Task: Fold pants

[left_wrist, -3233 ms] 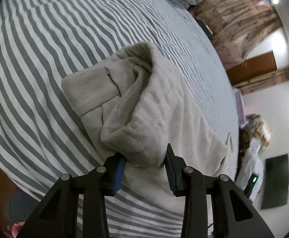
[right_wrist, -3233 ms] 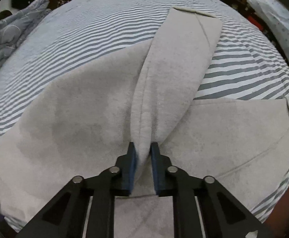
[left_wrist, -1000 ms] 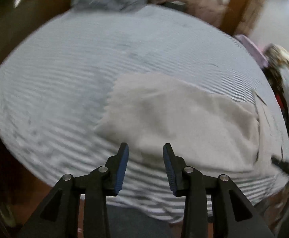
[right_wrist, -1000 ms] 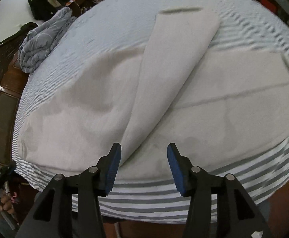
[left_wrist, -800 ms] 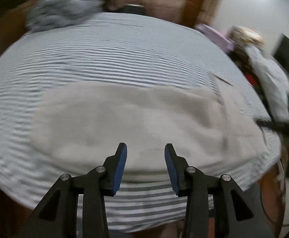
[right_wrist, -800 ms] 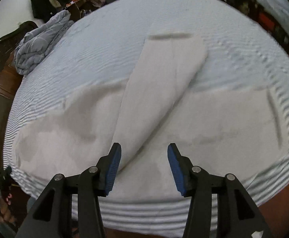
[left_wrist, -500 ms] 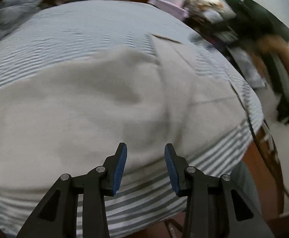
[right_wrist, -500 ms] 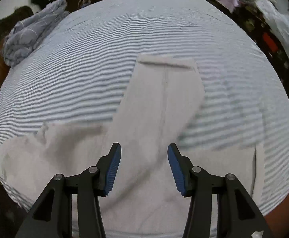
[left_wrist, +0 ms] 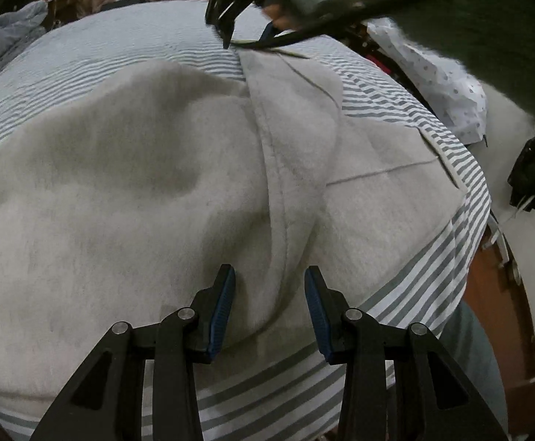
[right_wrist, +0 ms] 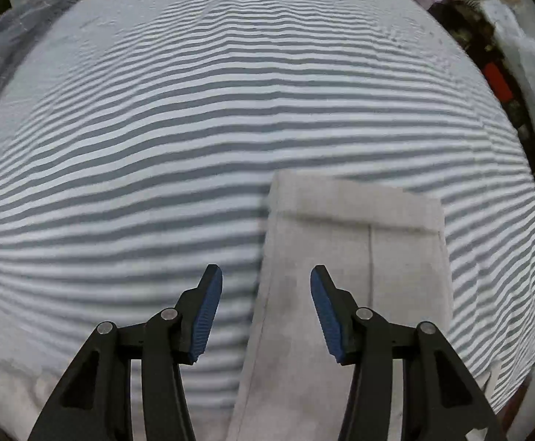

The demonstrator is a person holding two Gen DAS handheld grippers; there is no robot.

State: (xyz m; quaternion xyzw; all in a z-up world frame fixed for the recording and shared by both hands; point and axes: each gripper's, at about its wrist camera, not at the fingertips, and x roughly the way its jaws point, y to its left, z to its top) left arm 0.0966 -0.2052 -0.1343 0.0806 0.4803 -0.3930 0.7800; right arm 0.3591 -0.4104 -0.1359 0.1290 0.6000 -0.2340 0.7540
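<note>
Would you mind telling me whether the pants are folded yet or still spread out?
Partly folded: the pants lie on the striped bed with one leg angled across the other.

My left hand-held gripper (left_wrist: 269, 308) sits at the bottom centre of the frame, jaws apart, empty, over the pale grey pants (left_wrist: 127, 183) spread on the striped bed (left_wrist: 407, 279). At the top of the frame, the right hand-held gripper (left_wrist: 247, 36) hovers near the far pant leg (left_wrist: 293, 92).
</note>
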